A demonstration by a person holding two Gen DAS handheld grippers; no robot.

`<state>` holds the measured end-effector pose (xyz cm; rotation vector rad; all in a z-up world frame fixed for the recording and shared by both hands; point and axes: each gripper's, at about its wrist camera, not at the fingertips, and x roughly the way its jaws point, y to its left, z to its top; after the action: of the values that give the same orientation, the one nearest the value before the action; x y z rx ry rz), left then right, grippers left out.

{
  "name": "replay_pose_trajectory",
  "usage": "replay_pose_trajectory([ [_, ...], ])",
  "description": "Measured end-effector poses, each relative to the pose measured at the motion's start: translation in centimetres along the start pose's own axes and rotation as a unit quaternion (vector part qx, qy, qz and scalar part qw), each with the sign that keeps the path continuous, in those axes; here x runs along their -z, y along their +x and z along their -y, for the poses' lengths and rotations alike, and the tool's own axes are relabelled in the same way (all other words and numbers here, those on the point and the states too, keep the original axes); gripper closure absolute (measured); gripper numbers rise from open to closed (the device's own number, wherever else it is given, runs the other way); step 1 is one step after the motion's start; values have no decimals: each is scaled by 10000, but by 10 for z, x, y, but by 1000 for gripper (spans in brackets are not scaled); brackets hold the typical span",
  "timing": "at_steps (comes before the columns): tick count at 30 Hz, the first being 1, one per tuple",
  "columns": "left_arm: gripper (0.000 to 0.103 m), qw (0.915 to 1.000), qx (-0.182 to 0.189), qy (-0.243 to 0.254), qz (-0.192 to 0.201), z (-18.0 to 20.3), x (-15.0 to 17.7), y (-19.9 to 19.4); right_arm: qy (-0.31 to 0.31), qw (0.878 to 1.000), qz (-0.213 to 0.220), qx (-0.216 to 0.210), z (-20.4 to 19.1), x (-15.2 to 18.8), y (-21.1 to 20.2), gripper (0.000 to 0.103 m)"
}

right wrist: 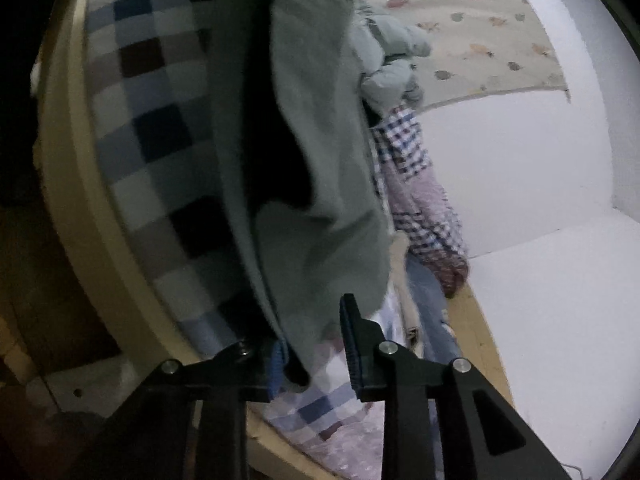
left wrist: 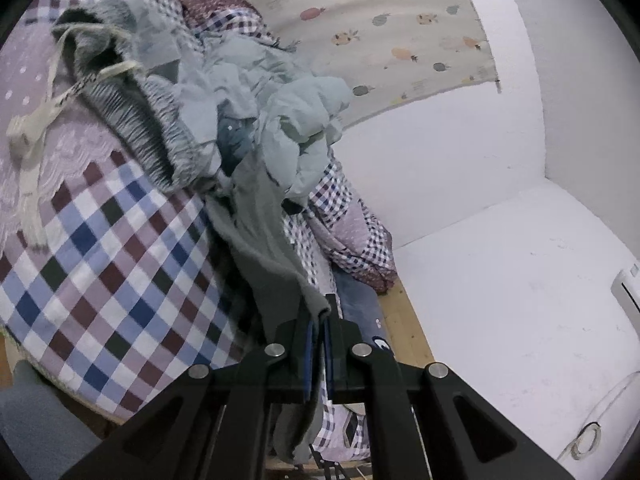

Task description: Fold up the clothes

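Barely begun: nothing folded. Left gripper (left wrist: 318,344) clenched on the grey-green garment (left wrist: 264,240), pulled taut from the heap (left wrist: 240,92) on the checked bed (left wrist: 120,248). Right gripper (right wrist: 316,352) spread, cloth between its jaws (not yet pinched). Heap unsorted.

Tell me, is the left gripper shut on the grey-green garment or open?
Shut: the left gripper has its blue pads pressed together on an edge of the grey-green garment.
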<state>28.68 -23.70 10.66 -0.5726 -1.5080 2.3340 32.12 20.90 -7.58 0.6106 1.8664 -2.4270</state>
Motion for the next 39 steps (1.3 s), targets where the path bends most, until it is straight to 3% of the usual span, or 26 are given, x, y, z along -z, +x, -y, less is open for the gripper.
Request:
replay_pose_trajectory([
  [4, 101, 9999, -9, 107, -17, 7, -2, 4, -94, 9997, 102, 186, -1, 3, -1, 74],
  [10, 102, 9999, -66, 125, -82, 3, 2, 12, -228, 9997, -15, 62, -3, 9, 1, 77],
  [13, 102, 9999, -96, 23, -110, -3, 3, 14, -216, 9997, -40, -53, 2, 10, 3, 102],
  [14, 102, 9999, -107, -21, -112, -5, 3, 14, -190, 9998, -31, -86, 5, 11, 2, 103],
  [20, 102, 9997, -207, -103, -65, -10, -1, 8, 252, 9996, 142, 17, 52, 12, -5, 102],
  [26, 102, 9998, -218, -13, -46, -4, -1, -1, 761, 9969, 135, 166, 130, 19, -15, 103],
  [34, 102, 9996, -160, 206, -55, 22, 0, -18, 1049, 9921, 395, 566, 231, 17, -33, 103],
  [39, 102, 9993, -33, 362, -99, 44, 3, -34, 1098, 9910, 472, 609, 263, 22, -63, 103],
])
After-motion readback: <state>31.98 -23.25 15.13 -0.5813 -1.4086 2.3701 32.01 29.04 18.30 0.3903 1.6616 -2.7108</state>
